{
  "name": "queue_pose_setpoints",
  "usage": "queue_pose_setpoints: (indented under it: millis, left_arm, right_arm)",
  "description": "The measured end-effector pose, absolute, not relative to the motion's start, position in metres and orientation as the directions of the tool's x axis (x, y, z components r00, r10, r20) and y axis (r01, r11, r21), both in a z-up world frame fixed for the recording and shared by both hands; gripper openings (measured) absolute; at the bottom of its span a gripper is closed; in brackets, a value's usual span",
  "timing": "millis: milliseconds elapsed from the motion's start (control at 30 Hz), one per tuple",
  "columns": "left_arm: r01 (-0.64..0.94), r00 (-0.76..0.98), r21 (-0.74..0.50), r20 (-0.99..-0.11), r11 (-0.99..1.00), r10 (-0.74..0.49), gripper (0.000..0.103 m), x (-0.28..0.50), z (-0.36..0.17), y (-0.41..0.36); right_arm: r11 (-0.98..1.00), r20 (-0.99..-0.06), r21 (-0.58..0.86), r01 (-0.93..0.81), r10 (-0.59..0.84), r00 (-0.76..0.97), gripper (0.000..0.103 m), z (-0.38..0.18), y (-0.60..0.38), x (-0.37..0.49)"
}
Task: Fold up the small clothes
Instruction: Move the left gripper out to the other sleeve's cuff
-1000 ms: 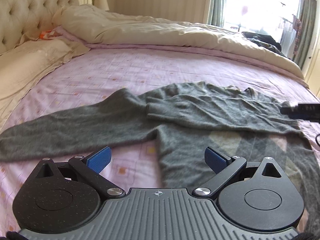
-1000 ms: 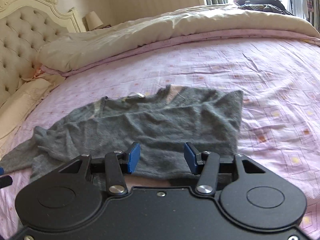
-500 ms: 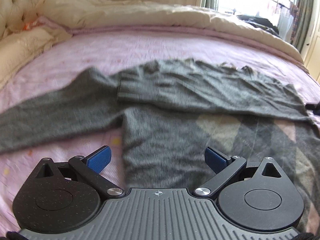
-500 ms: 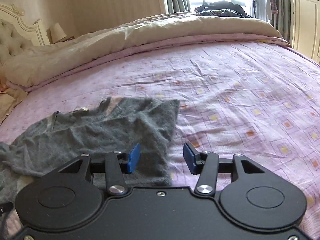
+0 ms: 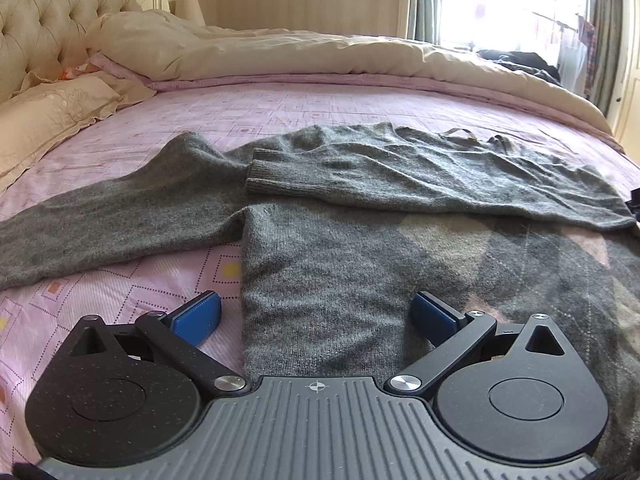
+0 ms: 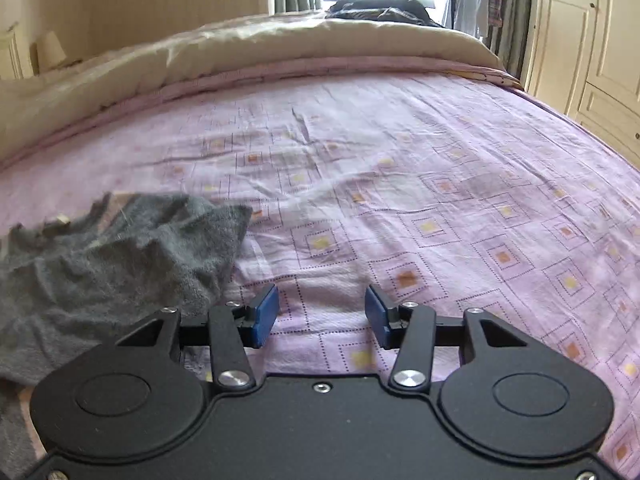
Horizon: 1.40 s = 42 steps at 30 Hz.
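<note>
A grey knitted sweater (image 5: 360,248) lies flat on the lilac patterned bedsheet (image 6: 440,208). Left tongs (image 5: 316,314) gape released over its near-left edge; right tongs (image 6: 322,312), released, hover over sheet.

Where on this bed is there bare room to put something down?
Widest bare sheet: right of the grey sweater, up to the rolled duvet. Another strip lies between the sweater's left sleeve, pillow and duvet. Crowded: the sweater's middle, under the left gripper.
</note>
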<state>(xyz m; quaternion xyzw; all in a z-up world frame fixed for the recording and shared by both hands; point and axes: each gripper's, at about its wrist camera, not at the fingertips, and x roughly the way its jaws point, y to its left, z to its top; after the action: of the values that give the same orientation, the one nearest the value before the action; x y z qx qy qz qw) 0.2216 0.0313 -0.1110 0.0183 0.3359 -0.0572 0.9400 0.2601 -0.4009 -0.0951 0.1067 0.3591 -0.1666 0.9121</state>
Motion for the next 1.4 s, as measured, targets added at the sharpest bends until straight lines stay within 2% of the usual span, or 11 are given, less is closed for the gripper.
queue_pose_setpoints:
  millis: [100,133,367,500,633,900,1100,1400]
  left_arm:
    - [0.119,0.767,-0.005,-0.635,0.993,-0.095,0.103,0.222,-0.112,0.031]
    - [0.119,0.766,-0.005,-0.636,0.993,-0.095,0.103,0.222,-0.112,0.031]
    - [0.14,0.749,-0.05,-0.648,0.989,-0.139,0.101,0.217,-0.105,0.04]
    - [0.098,0.752,-0.125,-0.641,0.987,-0.156,0.101,0.202,-0.096,0.063]
    - [0.04,0.761,-0.125,-0.639,0.991,-0.112,0.101,0.188,-0.086,0.097]
    - [-0.159,0.774,-0.105,-0.63,0.982,0.059,0.101,0.181,-0.068,0.204]
    - [-0.295,0.759,-0.094,-0.627,0.951,0.174,0.101,0.186,-0.067,0.278]
    - [-0.458,0.722,-0.247,-0.664,0.854,0.196,0.101,0.2,-0.083,0.36]
  right_arm:
    - [0.924,-0.639,0.151,0.352,-0.18,0.747,0.06,-0.077,-0.388,0.238]
    - [0.931,-0.625,0.166,0.325,-0.155,0.765,0.064,-0.071,-0.379,0.232]
    - [0.975,-0.603,0.177,0.132,0.002,0.797,0.08,-0.062,-0.298,0.194]
    - [0.985,-0.612,0.169,0.038,0.074,0.787,0.081,-0.071,-0.246,0.176]
    - [0.981,-0.617,0.193,-0.028,0.144,0.774,0.084,-0.083,-0.205,0.167]
    - [0.991,-0.588,0.114,-0.075,0.128,0.799,0.085,-0.108,-0.152,0.16]
    - [0.995,-0.587,0.05,-0.083,0.096,0.804,0.094,-0.116,-0.137,0.158]
    - [0.995,-0.602,0.027,-0.092,0.09,0.793,0.099,-0.119,-0.132,0.161]
